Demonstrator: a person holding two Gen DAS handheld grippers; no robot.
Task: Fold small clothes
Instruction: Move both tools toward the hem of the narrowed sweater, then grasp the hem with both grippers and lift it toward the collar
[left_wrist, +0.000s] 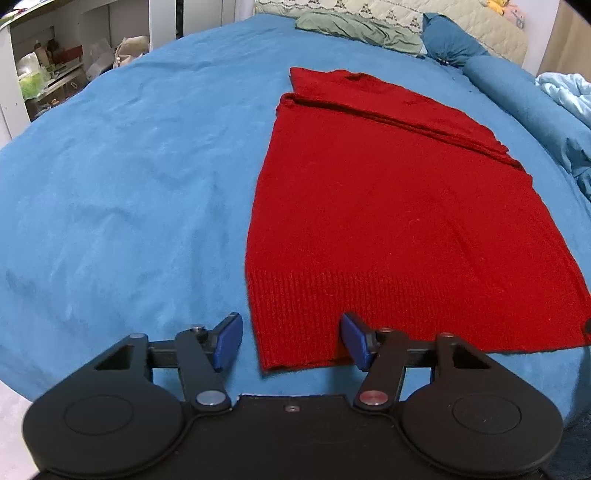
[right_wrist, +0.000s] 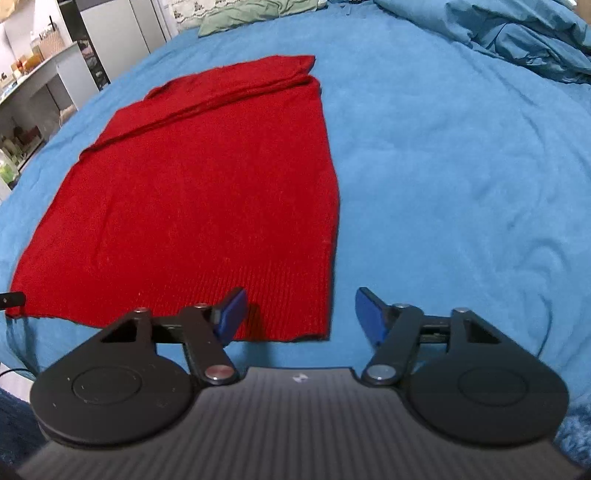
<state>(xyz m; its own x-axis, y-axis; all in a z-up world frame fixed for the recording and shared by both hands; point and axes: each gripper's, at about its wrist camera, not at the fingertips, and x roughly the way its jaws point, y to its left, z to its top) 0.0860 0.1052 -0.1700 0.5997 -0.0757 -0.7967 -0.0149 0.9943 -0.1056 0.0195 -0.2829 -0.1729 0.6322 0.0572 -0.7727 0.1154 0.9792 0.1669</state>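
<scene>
In the left wrist view, the red knitted garment (left_wrist: 399, 229) is seen lying flat on the blue bedspread (left_wrist: 129, 184), filling the centre and right of the frame, with a folded band across its far end at the upper centre. Its ribbed hem (left_wrist: 369, 314) runs along the lower middle, and the near left corner of that hem lies between the fingers of the left gripper (left_wrist: 291, 341). The jaws are spread, one blue pad on bare bedspread at lower left, the other over the hem; nothing is pinched yet. For a clean fold, the corner should be taken well inside the ribbing, with both layers caught, so that the knit is not stretched at the edge.

In the right wrist view, the same garment (right_wrist: 192, 192) is seen in the centre and left of the frame, and its near right corner (right_wrist: 317, 328) lies between the fingers of the right gripper (right_wrist: 301, 315) at lower centre. These jaws are spread too, the left pad above the hem, the right pad over the bedspread; no cloth is gripped. The step in hand is judged to be the taking of both hem corners. It would be done best if both corners were pinched at equal depth and lifted together, and the hem carried level toward the far end, so that the side edges stay aligned. A green cloth (right_wrist: 255, 14) at the top of the frame lies well apart.
</scene>
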